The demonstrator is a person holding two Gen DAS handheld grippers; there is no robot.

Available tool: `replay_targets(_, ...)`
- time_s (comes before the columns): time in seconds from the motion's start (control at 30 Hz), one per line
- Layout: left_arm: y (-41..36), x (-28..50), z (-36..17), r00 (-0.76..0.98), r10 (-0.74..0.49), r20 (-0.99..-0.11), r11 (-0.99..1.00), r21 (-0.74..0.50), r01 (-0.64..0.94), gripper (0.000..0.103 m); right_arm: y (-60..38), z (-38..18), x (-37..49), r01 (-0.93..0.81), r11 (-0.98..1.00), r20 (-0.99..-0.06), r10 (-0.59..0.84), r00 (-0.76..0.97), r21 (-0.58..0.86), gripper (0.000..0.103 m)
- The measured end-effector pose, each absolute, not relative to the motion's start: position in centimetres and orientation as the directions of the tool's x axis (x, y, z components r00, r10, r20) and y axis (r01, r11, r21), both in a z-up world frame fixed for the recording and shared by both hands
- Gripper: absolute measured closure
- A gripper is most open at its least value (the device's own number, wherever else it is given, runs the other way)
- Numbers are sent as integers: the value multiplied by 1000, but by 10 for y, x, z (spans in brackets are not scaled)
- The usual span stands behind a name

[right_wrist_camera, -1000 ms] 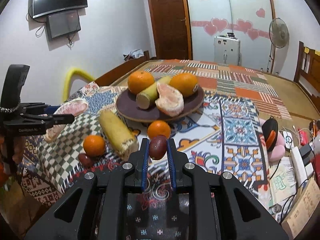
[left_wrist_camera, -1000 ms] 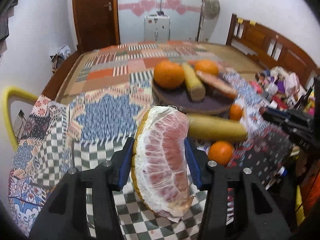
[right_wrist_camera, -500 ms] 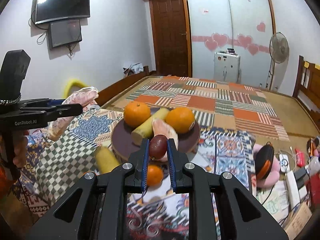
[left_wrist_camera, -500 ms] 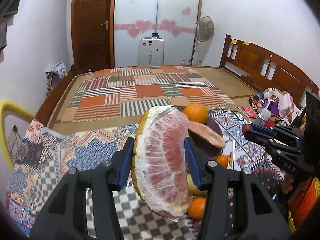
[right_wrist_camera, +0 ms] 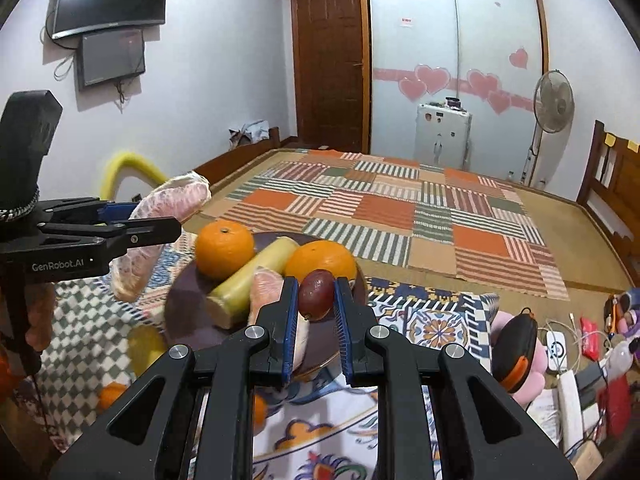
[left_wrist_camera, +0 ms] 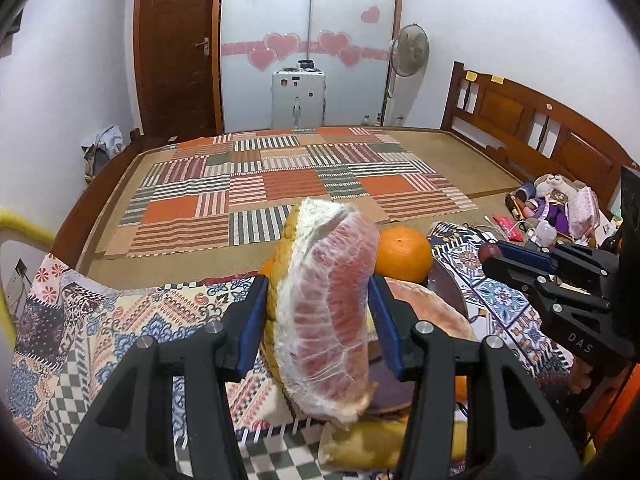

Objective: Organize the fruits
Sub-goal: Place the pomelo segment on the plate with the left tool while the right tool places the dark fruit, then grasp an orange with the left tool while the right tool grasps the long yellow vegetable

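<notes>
Left wrist view: the left hand-held gripper is part open, its blue pads pressed on a peeled pomelo wedge carried in the air just in front of the dark plate. The wedge is soft and sticks far out past the pads, so a tighter squeeze could crush it, and a careless descent might knock the orange on the plate's far side. A second ago the plate sat well beyond the wedge; now the wedge hides most of it, and the banana-like yellow fruit lies below the plate's near edge.

Right wrist view: the right hand-held gripper is closed about as far as it goes on a small dark-red fruit, held above the plate's near right part. The fruit is round and smooth; it may slip out or, once let go, roll off the rim. With both grippers converging on the plate, they could collide. Earlier the plate lay farther ahead; now it sits directly under the fruit.
</notes>
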State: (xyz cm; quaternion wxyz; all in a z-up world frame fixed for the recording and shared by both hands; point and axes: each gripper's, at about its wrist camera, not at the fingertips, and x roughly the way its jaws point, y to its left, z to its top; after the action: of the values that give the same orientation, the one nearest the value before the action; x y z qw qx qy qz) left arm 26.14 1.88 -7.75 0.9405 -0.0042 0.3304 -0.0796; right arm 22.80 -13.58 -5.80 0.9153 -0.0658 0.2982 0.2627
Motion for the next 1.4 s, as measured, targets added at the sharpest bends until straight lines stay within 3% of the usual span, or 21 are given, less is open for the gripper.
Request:
replay_targets(0.3, 9, 287, -93, 748, -130, -651, 989, -35, 141, 58, -131, -74, 250, -524, 851, -651, 416, 634, 33, 87)
replay_targets(0.43, 7, 293, -94, 738, -149, -658, 987, -56, 150, 66, -126, -80, 253, -530, 848, -671, 408, 619, 27, 87)
replay_targets(0.73, -2, 292, -95, 742, -144, -655, 986, -34, 162, 66, -122, -86, 255, -534, 845, -695, 403, 595, 33, 86)
replay_targets(0.8, -2, 289, -95, 741, -147, -655, 986, -42, 159, 66, -123, -85, 255, -534, 844, -698, 407, 590, 40, 78)
replay_targets(0.9, 1, 285, -95, 739, -145, -658, 987, -41, 157, 66, -123, -82, 253, -532, 846, -687, 410, 600, 40, 66)
replay_targets(1.3, 12, 247, -78, 760, -121, -639, 991, -33, 131, 65, -125, -48, 219, -544, 839, -626, 437, 646, 25, 65)
replay_targets(1.4, 14, 230, -72, 768, -116, -630, 992, -33, 122, 58, -127, -38, 204, -548, 836, -606, 445, 659, 18, 65)
